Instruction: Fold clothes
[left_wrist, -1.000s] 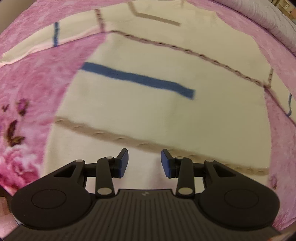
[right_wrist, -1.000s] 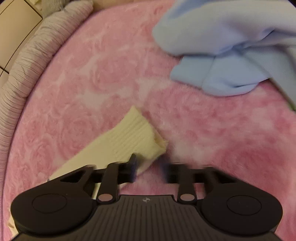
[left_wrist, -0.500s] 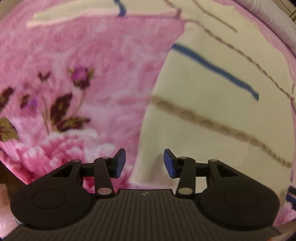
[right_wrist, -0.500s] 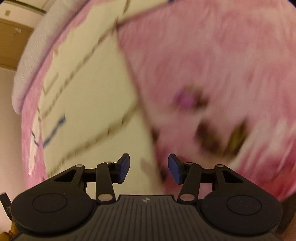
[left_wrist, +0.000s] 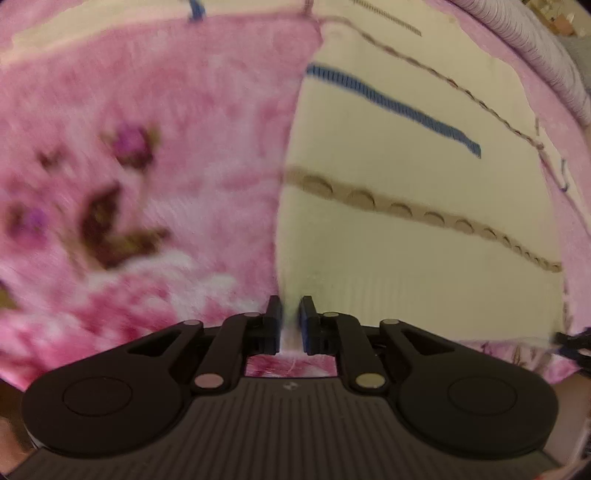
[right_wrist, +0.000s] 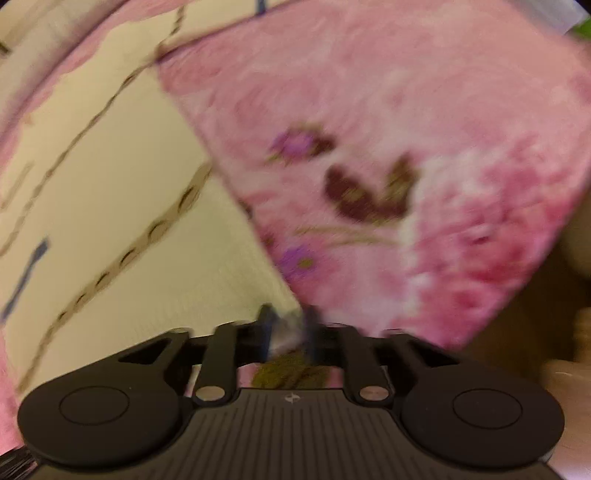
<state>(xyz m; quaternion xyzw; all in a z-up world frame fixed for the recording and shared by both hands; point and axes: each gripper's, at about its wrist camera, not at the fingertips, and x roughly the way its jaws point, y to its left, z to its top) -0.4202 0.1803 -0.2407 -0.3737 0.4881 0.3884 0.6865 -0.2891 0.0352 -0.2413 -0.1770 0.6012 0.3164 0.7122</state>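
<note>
A pink blanket (left_wrist: 155, 110) with a print of dark leaves and purple flowers covers the bed. A cream sweater (left_wrist: 424, 206) lies flat directly on it, with a blue stripe, a brown scalloped band and thin brown braided lines. In the left wrist view the sweater fills the right side and the blanket the left; a sleeve runs along the far edge. In the right wrist view the sweater (right_wrist: 103, 206) is on the left and the blanket (right_wrist: 406, 129) on the right.
</note>
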